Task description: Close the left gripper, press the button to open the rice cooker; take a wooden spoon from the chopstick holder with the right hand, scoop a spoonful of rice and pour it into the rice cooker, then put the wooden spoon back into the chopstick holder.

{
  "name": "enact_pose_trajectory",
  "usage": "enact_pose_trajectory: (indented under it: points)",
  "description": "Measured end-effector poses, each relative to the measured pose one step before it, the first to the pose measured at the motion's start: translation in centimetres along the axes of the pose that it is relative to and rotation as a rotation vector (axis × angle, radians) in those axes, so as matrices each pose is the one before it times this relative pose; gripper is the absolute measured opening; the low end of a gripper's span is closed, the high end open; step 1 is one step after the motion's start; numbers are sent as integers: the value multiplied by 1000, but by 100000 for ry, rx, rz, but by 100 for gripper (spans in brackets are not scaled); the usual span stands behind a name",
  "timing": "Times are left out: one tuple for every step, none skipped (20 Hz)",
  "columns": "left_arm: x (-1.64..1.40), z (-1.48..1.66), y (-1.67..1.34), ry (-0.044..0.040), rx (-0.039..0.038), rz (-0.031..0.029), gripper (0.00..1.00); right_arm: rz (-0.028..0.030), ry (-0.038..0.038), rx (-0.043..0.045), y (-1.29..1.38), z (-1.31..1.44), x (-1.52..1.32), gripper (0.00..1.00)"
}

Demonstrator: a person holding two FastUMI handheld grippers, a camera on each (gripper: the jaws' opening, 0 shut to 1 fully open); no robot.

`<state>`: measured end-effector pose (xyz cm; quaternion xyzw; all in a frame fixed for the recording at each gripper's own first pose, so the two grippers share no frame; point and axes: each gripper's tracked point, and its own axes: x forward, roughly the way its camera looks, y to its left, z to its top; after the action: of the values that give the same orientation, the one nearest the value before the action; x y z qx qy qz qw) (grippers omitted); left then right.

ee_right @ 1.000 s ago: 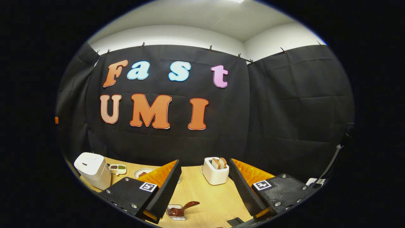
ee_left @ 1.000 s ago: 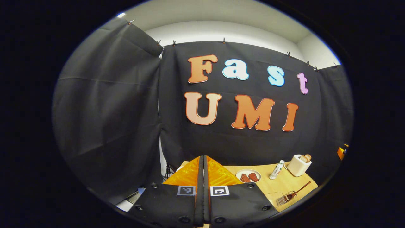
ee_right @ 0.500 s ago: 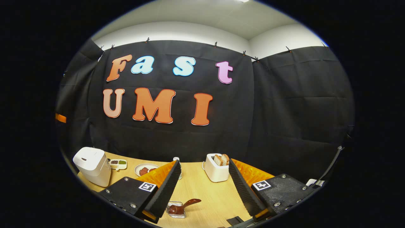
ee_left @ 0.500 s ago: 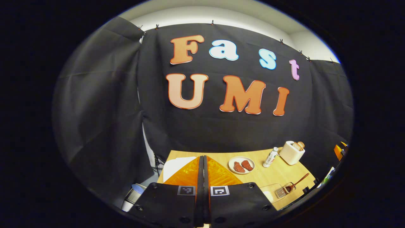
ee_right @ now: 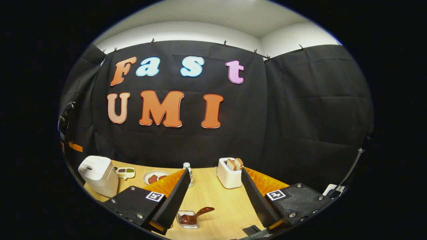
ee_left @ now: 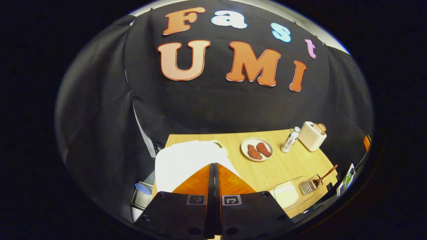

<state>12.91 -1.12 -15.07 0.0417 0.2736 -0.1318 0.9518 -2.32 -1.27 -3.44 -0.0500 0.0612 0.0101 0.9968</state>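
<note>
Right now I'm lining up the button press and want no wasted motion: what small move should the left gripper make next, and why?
Probably ease the left gripper down: its jaws are shut and the rice cooker, lid closed, sits just beneath.

**No legible writing on the table things**

No word, brand or number can be made out on anything on the table. The left gripper point(ee_left: 213, 165) carries two square black-and-white coded markers point(ee_left: 196, 199), one on each finger mount; these are patterns, not letters. The right gripper point(ee_right: 215, 171) has a like marker point(ee_right: 154, 196) on each of its two mounts. The small white bottle point(ee_left: 289, 140) has a band of green print, too small and blurred to read.
</note>
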Motion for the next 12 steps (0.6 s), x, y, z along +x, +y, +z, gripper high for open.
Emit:
enact_pose_trajectory:
  points:
    - [904, -1080, -38, 2502, -1741, -805, 4, -639, 1255, -471, -225, -399, 75, 96]
    - [788, -1072, -53, 2821, -2628, -425, 4, -376, 1103, -115, -109, -386, -50, 96]
    - [570, -925, 207, 2131, -2148, -361, 5, -387, 1092, -181, -82, -368, -23, 95]
    - [482, -819, 193, 2147, -1218, -114, 4, -202, 486, -347, -123, -86, -83, 95]
    - [358, -699, -78, 1815, -1276, -763, 4, -43, 129, -509, -19, -8, -58, 96]
    - [411, -613, -5, 1660, -1255, -434, 5, -105, 33, -437, -94, -61, -90, 96]
    - [460, -425, 216, 1343, -869, 399, 4, -157, 3, -213, -11, -10, 5, 96]
    - [436, -298, 317, 953, 56, 902, 4, -7, 58, 82, -68, -7, -58, 96]
    - [244, -382, 256, 683, -15, 508, 4, 242, 152, 222, 114, -25, -14, 96]
    - [184, -179, 51, 793, -822, -315, 4, 230, 164, 207, 72, -33, 39, 96]
    - [195, -92, -142, 464, -1000, 2, 4, 13, 1, 96, 30, -50, -21, 96]
    - [36, -42, 70, 523, -325, 94, 5, -239, -46, -55, -66, -74, -33, 96]
